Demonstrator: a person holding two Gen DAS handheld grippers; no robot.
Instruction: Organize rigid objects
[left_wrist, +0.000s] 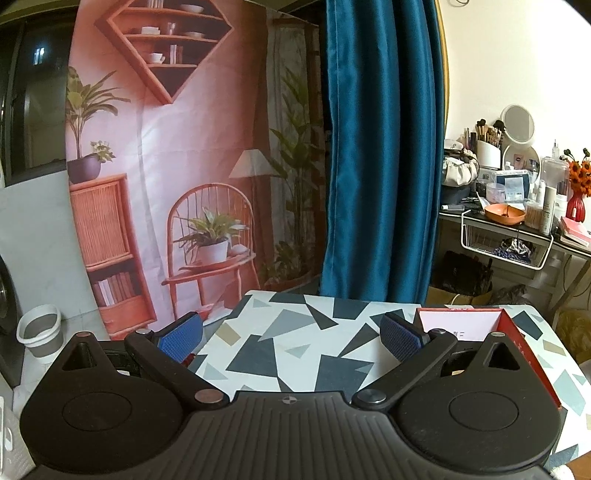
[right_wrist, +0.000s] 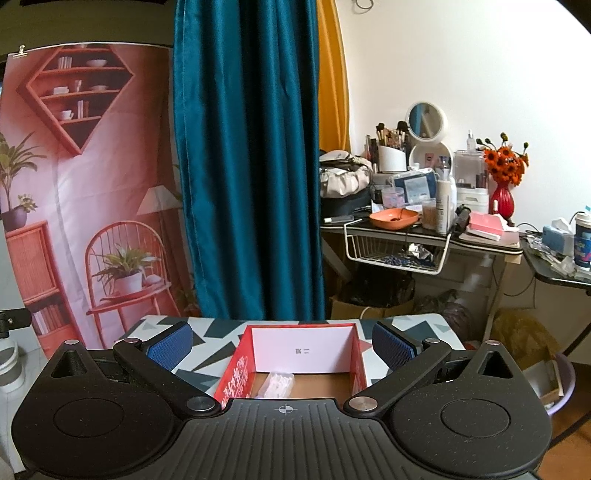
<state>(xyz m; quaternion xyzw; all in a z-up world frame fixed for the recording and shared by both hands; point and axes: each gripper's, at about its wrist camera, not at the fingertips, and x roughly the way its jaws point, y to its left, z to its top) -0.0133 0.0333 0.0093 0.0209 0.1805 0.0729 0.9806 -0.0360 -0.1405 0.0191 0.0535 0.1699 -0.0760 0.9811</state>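
Both grippers hang above a small table with a cloth of grey and dark triangles. The left gripper has its jaws spread wide and nothing between them; below it is only bare cloth. The right gripper is also wide open and empty, and it looks straight into the red box that stands at the right side of the table, near the far edge. In the left view the same box shows at the right, partly behind the right finger.

The box is open at the top, with a white card standing against its far wall. On its brown floor, near the left wall, lies a small clear packet with white pieces inside; what it is I cannot tell.

I judge the packet light and stiff enough to pinch, but its clear skin may be slippery, so a hold across its short side seems safest. The box is cardboard: light, and its walls will bend if squeezed hard. No other loose object shows on the table.
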